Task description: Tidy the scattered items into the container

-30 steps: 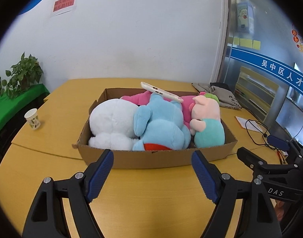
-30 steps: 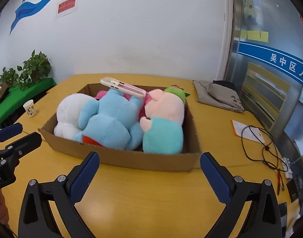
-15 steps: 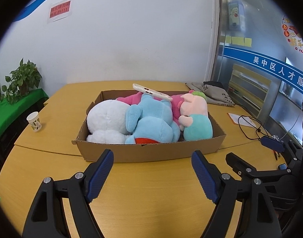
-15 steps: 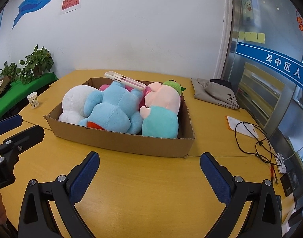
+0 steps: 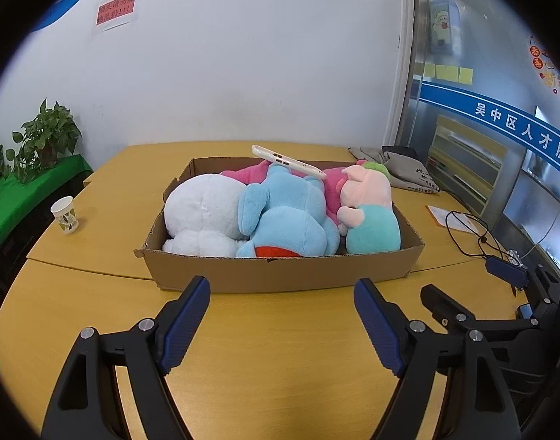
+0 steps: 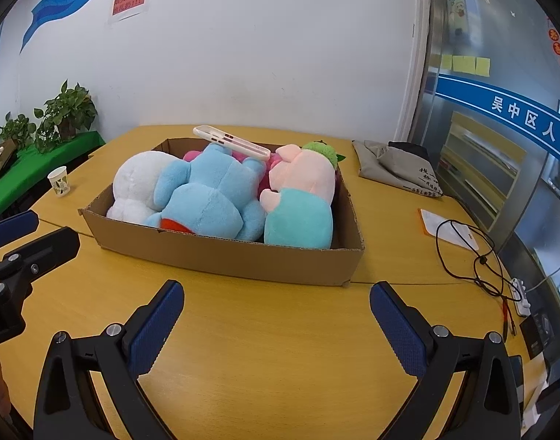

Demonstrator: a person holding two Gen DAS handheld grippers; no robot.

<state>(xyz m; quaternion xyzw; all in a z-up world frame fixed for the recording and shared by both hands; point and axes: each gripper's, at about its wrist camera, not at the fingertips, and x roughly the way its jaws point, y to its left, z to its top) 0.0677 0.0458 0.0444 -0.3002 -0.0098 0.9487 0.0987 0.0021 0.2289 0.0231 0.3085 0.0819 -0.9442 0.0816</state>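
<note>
Now, left to right:
Paper cup (image 5: 65,215): upright on the yellow table (image 5: 280,348), far off to the left of the left gripper, well apart from the box.
Left gripper (image 5: 282,321): jaws spread wide, nothing between the blue pads (image 5: 186,324), hovering over bare tabletop just short of the box's near wall.
Cardboard box (image 5: 280,273): straight ahead of the left gripper, ahead and slightly left of the right gripper; open-topped, packed full.
White plush (image 5: 203,216): in the box's left end, pressed against the blue one.
Blue plush (image 5: 287,220): middle of the box, directly ahead of the left gripper, red patch showing at the near wall.
Phone case (image 5: 289,161): white, tilted, resting atop the blue plush and the pink plush (image 5: 250,174) at the back.
Pig plush (image 5: 369,209): right end of the box, pale pink head, teal body, green cap.
Right gripper (image 6: 276,324): jaws equally wide, holding nothing, above the table short of the box.
Grey cloth bag (image 6: 397,165): beyond the box, ahead and right of the right gripper.
Black cable (image 6: 467,253): looped on the table, right of the right gripper.
</note>
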